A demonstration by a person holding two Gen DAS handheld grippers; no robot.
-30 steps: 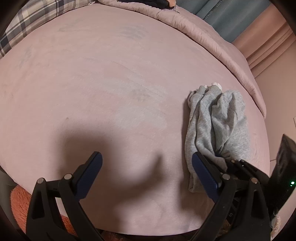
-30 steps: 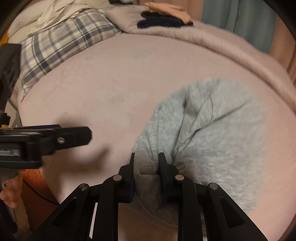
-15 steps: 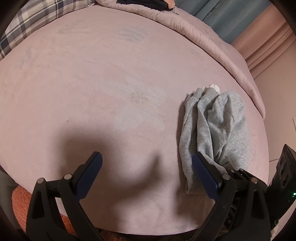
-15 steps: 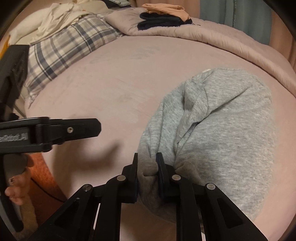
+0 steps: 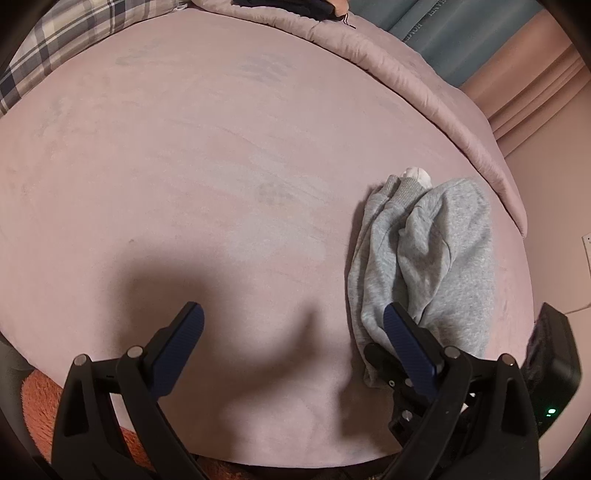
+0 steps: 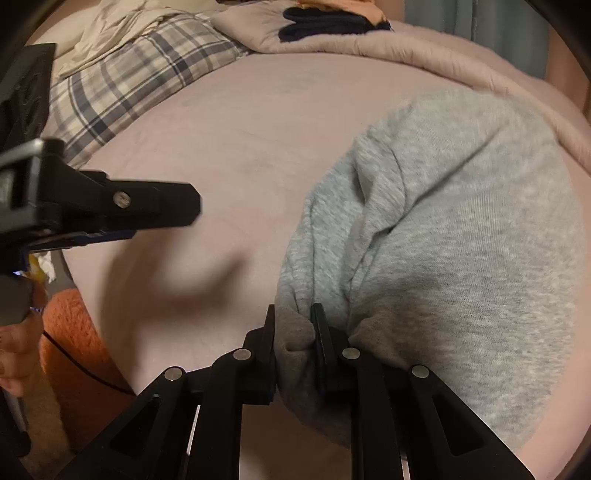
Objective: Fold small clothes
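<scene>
A small grey sweatshirt garment (image 5: 436, 254) lies bunched on the pink bed (image 5: 221, 166), right of centre in the left wrist view, with a bit of white cloth (image 5: 417, 173) at its far end. My right gripper (image 6: 293, 325) is shut on the near edge of the grey garment (image 6: 461, 229) and holds it a little up. My left gripper (image 5: 293, 332) is open and empty over the bed, to the left of the garment. It also shows in the right wrist view (image 6: 147, 206) at the left.
A plaid pillow (image 6: 140, 85) lies at the far left. A rolled pink duvet (image 5: 424, 81) runs along the far edge with dark and orange clothes (image 6: 332, 22) on it. An orange fluffy rug (image 6: 74, 339) lies below the bed's near edge.
My right gripper has pulled the grey garment toward the near edge and a little left. My left gripper has stayed open in about the same place.
</scene>
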